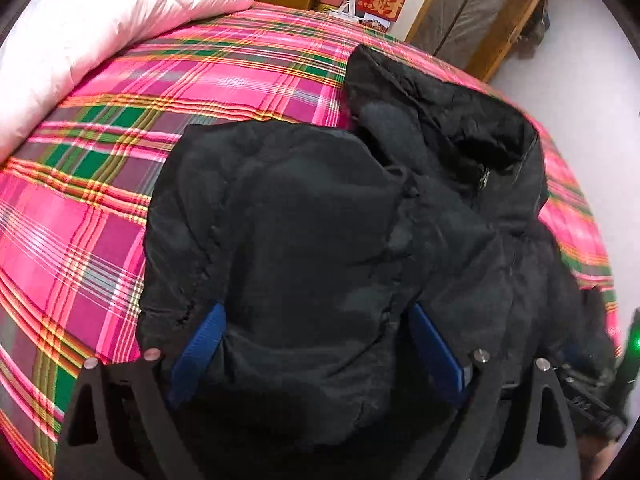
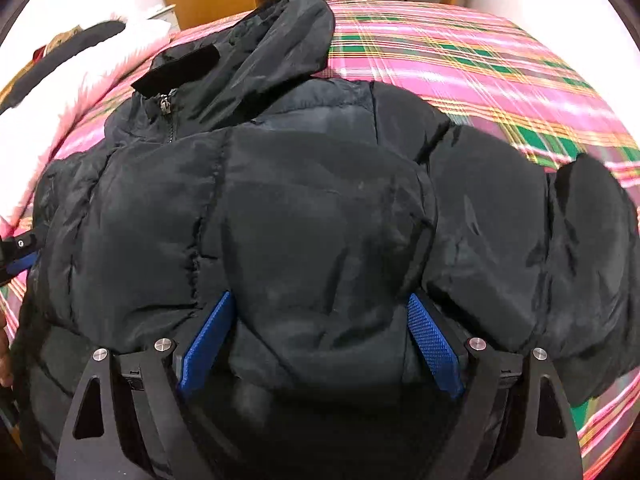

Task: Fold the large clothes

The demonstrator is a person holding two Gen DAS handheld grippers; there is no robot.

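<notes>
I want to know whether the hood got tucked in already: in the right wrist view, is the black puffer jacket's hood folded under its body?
No, the black puffer jacket's hood lies spread out on the pink plaid bedsheet.

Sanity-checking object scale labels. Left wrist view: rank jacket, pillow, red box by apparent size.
1. Jacket: fills most of the frame, though it is nearest the camera.
2. Pillow: large, partly cut off at the edge.
3. Red box: smallest, but also farthest away.
</notes>
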